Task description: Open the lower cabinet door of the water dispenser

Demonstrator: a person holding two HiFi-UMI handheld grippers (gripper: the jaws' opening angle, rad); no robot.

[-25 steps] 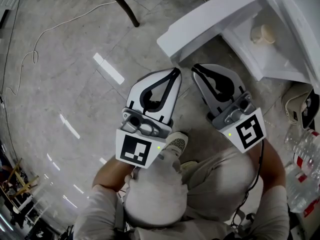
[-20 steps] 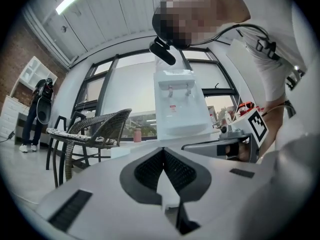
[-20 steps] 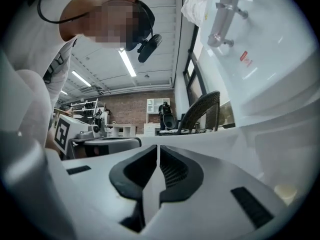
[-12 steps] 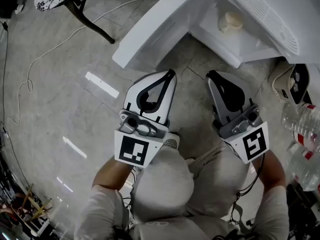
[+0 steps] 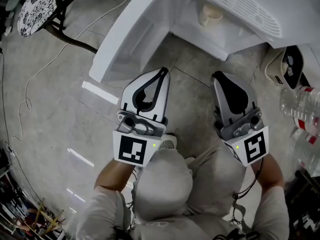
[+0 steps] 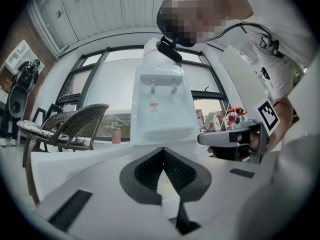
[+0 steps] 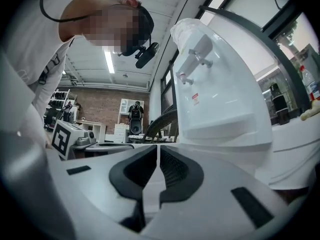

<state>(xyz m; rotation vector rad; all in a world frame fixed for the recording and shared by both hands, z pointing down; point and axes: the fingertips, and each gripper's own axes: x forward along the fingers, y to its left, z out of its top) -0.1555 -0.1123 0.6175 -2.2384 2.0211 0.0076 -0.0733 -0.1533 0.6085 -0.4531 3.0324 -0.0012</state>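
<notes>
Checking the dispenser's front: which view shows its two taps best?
The left gripper view: the taps face the camera squarely on the water dispenser. The right gripper view shows the taps obliquely, from one side. The head view, looking down, shows no taps.

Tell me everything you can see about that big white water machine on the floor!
The tall white plastic water dispenser stands upright on the grey stone floor. Its front has two small taps, a red label and a slotted drip tray. Its lower cabinet door hangs wide open, showing a cream cup-like thing inside. The left gripper and right gripper are short of it, not touching.
</notes>
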